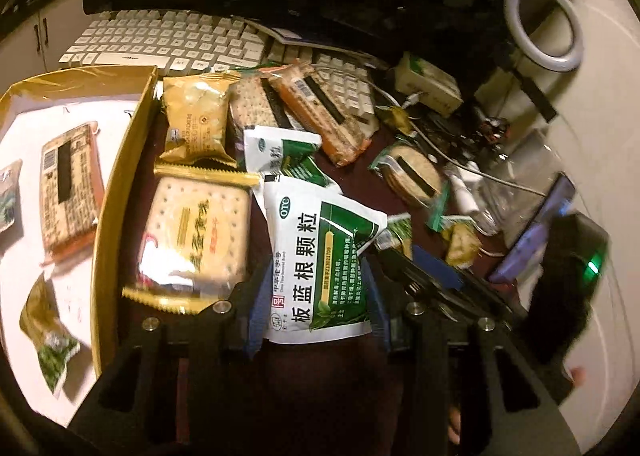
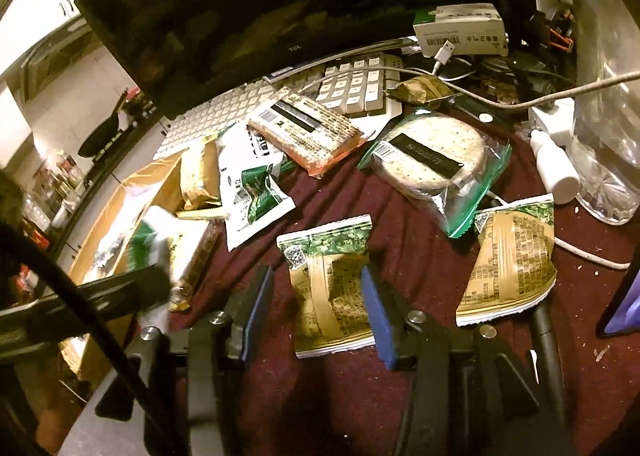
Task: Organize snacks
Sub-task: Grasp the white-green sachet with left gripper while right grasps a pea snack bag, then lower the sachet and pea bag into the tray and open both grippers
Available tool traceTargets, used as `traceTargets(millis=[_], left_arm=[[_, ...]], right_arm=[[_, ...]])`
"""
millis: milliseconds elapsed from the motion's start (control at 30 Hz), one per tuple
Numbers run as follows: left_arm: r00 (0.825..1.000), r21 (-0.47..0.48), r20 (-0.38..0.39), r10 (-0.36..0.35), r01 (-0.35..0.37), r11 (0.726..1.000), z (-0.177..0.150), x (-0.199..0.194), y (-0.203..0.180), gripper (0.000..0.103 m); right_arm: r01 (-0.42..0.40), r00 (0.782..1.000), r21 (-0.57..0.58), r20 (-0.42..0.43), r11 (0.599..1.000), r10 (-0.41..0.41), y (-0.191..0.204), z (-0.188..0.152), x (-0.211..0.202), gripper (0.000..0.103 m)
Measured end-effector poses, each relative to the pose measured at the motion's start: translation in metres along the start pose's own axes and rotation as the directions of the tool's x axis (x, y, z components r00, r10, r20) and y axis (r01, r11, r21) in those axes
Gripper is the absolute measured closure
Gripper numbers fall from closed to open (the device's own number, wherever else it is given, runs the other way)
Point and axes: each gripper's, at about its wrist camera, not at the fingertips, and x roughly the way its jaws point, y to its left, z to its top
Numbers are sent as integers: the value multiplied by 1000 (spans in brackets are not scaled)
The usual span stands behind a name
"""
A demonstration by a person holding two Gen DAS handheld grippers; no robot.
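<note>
My left gripper (image 1: 316, 288) is shut on a white and green sachet (image 1: 320, 256), held just right of the gold box (image 1: 124, 160). The box holds an orange cracker pack (image 1: 68, 184) and two small green packets. A gold cracker pack (image 1: 192, 232) and a yellow pack (image 1: 196, 116) lie beside the box. My right gripper (image 2: 316, 296) is open, its fingers on either side of a tan and green snack packet (image 2: 332, 288) on the maroon cloth. A second such packet (image 2: 512, 260) lies to its right. The left gripper with its sachet shows blurred at the left of the right wrist view (image 2: 148, 252).
A white keyboard (image 1: 168, 40) and dark monitor (image 2: 192, 12) stand behind. A round cracker bag (image 2: 432, 164), an orange pack (image 2: 308, 132), a loose sachet (image 2: 252, 192), a medicine box (image 2: 460, 28), cables, a white bottle (image 2: 556, 168) and a ring light (image 1: 544, 24) crowd the table.
</note>
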Motion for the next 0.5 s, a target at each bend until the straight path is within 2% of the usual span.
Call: traceTargets(millis=[133,300,367,500], left_arm=[[999,-33,21,-42,43,999,-14,-20,5,58],[996,-60,76,-42,47,997,-19,-46,18,58],[994,-78,98,-45,53,996,-21,-56,25,58],[991,-102,128,-32,45,994,-26,-69,36,58]], right_arm=[[61,998,-32,-16,998,-62,5,-1,4,65],[108,994,-57,-4,993,-108,11,-3,3,73],[94,996,-80,14,992,-93,15,-5,0,78],[49,998,-152,53,987,-41,27,-9,-7,79]])
